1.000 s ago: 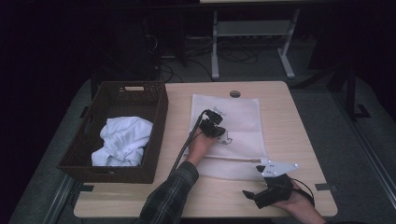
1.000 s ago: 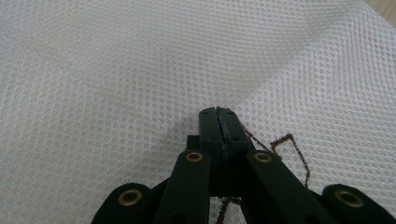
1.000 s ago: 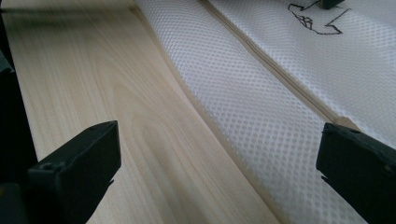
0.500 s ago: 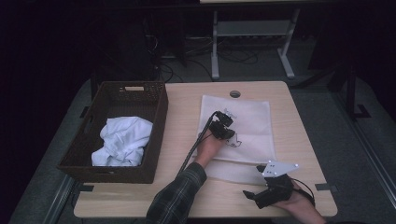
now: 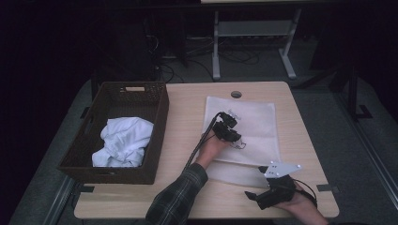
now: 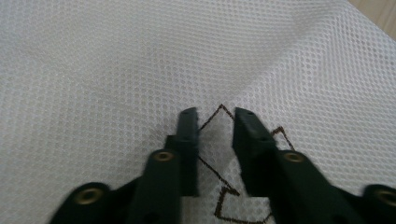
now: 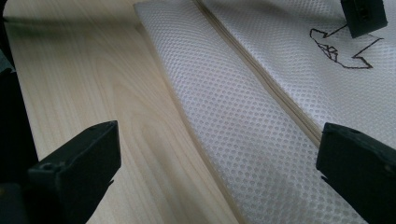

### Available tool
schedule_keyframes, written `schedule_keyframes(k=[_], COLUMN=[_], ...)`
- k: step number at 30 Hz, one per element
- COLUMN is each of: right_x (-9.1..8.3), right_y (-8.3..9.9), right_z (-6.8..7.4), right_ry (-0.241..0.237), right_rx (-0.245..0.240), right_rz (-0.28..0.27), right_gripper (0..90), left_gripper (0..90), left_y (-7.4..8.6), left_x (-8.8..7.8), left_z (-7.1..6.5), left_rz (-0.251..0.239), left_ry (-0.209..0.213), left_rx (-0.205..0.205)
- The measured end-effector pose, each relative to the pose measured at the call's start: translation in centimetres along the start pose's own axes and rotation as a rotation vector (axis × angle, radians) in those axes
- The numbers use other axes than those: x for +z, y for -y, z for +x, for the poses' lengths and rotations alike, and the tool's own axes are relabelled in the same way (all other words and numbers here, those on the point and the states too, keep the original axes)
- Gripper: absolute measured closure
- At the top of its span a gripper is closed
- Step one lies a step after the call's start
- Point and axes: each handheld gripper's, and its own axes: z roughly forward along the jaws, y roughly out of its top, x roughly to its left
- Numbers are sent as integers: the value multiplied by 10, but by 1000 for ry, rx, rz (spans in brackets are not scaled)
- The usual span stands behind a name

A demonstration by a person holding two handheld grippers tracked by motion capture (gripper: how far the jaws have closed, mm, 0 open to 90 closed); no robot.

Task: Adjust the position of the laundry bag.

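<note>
Now left gripper (image 6: 215, 116) fingers have just parted narrowly, releasing mesh laundry bag (image 5: 253, 117); right gripper (image 7: 217, 154) wide, idle at 5 o'clock.

Dark room; grey floor (image 5: 356, 154); white-legged stand (image 5: 253, 42) behind wooden table (image 5: 187, 117).

The mesh bag (image 6: 140, 60) is white netted cloth, fine-holed and matt, with a thin dark stitched line figure (image 6: 224, 196) on it and a zipper seam (image 7: 261, 79) running along one side; the tabletop (image 7: 84, 79) is pale wood-grain, smooth with a faint sheen; the basket (image 5: 157, 117) is dark brown woven wicker, rough; the white cloth (image 5: 123, 140) inside is soft and crumpled; the left claw (image 6: 215, 116) is matt black plastic with brass-coloured rivets.
</note>
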Motion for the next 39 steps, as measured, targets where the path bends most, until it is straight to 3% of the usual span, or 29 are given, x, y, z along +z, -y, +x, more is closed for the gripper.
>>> schedule_keyframes(k=[6,10,14,20,39], right_x=[0,0,0,1,-2], right_y=[0,0,0,-1,-5], right_z=[1,1,0,2,1], right_ry=[-1,0,2,20,39], right_rx=[-2,-1,2,-9,48], right_rz=[3,3,2,-1,-43], right_gripper=[0,0,0,0,0], left_gripper=[382,312,236,228,224], left_y=[1,3,8,14,39], left_x=[-13,-18,-29,-46,-90], left_z=[-1,-2,-2,-2,-8], left_rz=[-8,-8,-58,-63,-87], left_ry=[31,32,66,72,12], left_rx=[19,-5,-21,33,39])
